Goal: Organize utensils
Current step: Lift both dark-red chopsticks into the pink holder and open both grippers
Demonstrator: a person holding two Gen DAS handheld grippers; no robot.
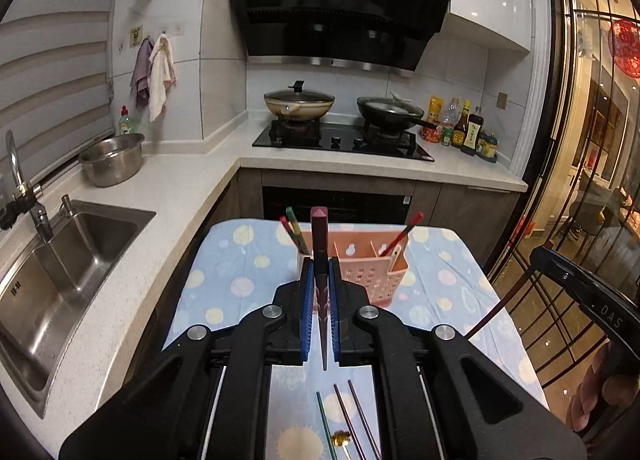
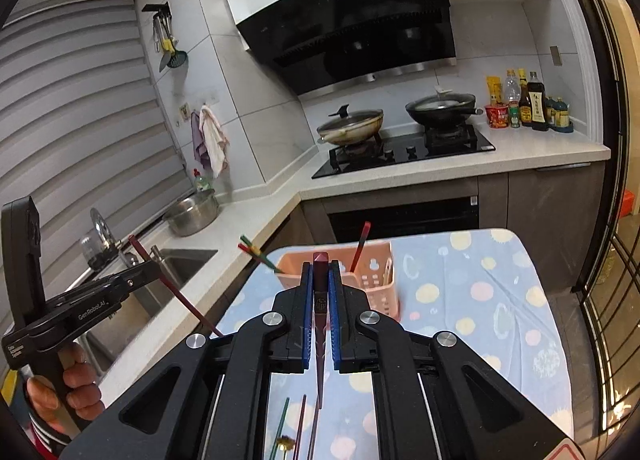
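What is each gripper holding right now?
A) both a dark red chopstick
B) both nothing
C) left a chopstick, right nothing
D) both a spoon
A: the left gripper is shut on a dark red chopstick, and the right gripper is shut on its own dark red chopstick, both raised in front of the pink utensil basket.

Home kitchen – gas hob, range hood, steel sink
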